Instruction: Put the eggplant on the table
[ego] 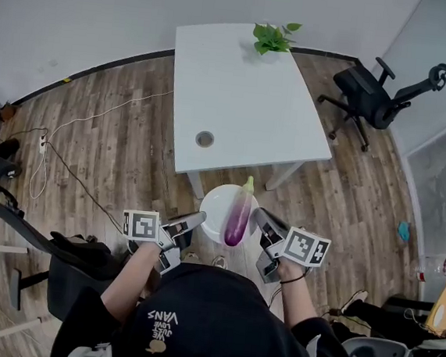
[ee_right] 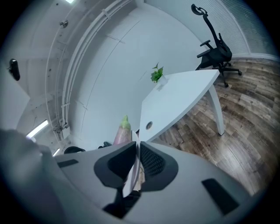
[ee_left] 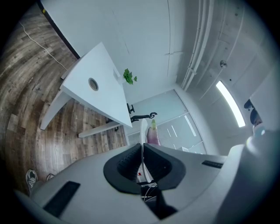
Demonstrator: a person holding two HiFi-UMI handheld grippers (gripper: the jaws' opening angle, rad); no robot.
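White plate is pinched at its rim by left gripper and right gripper, jaws nearly closed — eggplant between them, table ahead.

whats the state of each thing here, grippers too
table: plant upright at its far edge
plate: held in the air, rim clamped both sides
eggplant: lying on the plate, not on the table yet
left gripper: jaws shut on plate rim
right gripper: jaws shut on plate rim
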